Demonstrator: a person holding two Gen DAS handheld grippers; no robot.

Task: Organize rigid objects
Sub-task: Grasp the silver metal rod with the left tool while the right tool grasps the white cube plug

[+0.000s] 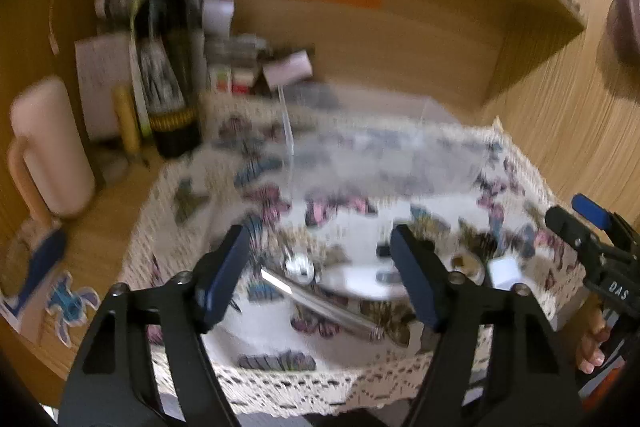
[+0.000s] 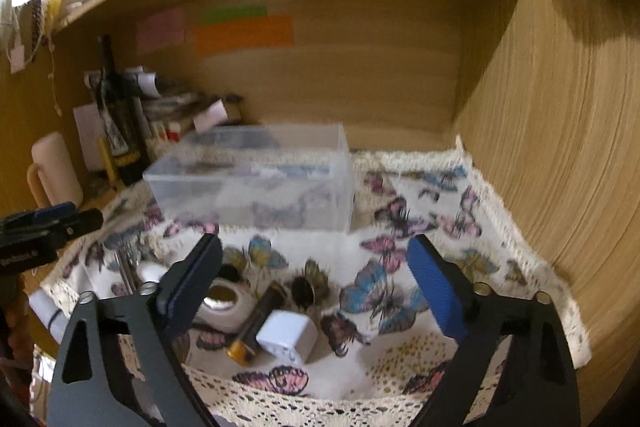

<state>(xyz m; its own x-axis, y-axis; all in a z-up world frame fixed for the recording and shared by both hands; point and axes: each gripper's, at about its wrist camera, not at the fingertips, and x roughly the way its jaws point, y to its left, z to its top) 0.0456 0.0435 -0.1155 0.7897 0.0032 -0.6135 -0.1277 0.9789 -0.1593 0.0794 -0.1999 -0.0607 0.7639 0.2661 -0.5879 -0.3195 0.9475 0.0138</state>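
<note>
On the butterfly cloth (image 2: 404, 211) inside a wooden shelf nook, a clear plastic box (image 2: 256, 179) sits toward the back. Only the right wrist view shows the white charger cube (image 2: 288, 341), a dark tube with an amber cap (image 2: 256, 323) touching it, and a small white round dish (image 2: 224, 303). Only the left wrist view shows a metal spoon (image 1: 298, 265) clearly, lying beside a long metal piece (image 1: 320, 303). Left gripper (image 1: 320, 275) and right gripper (image 2: 316, 287) both gape, nothing pinched between their blue pads.
</note>
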